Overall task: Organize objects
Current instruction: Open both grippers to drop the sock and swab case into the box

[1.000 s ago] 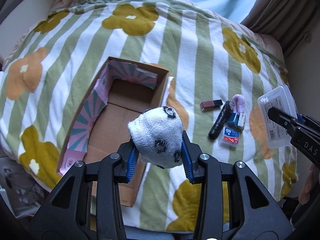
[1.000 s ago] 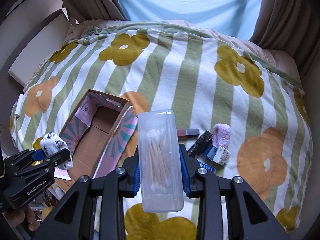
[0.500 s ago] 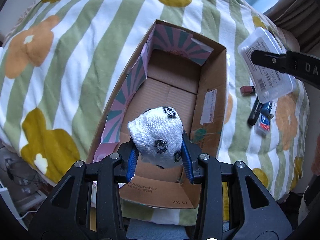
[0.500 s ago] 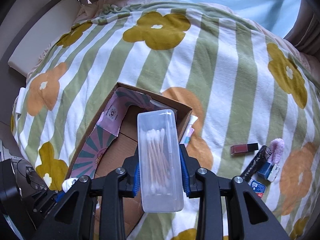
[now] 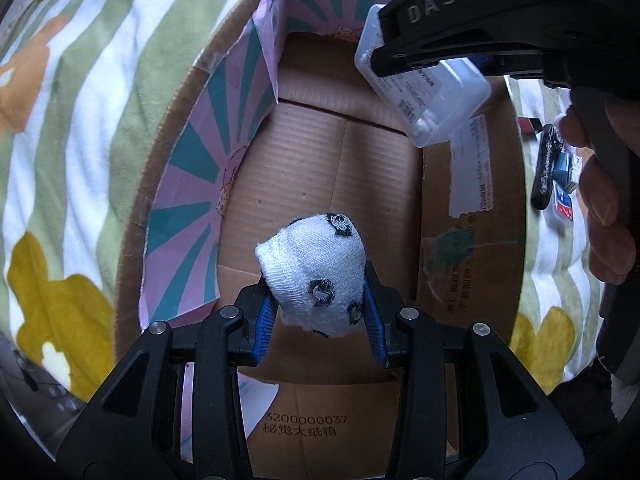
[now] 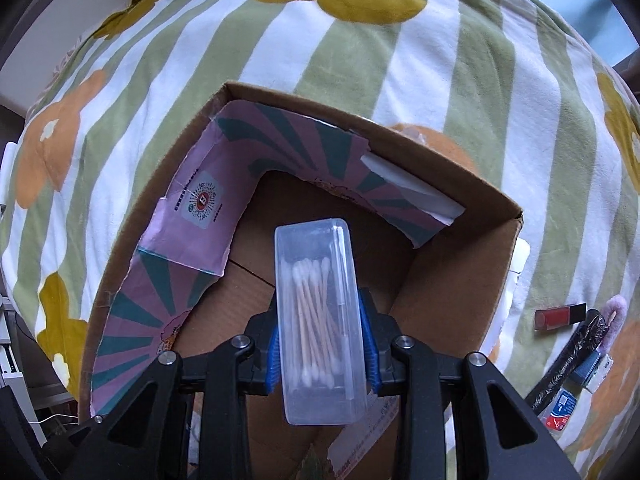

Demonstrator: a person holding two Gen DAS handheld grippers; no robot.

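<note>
Left gripper (image 5: 316, 316) clamps the sock (image 5: 314, 270), right gripper (image 6: 322, 354) the swab case (image 6: 320, 320); lower both onto the box (image 5: 332, 168) floor, then release.

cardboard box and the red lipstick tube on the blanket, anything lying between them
Nothing lies there: in the right wrist view only bare striped floral blanket separates the brown cardboard box wall from the red lipstick tube.

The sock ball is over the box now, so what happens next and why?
Probably the left gripper should lower a little more and let go. It is shut on the sock ball, which hangs over the bare floor of the cardboard box, with nothing under it. The cotton swab case is held farther back.
</note>
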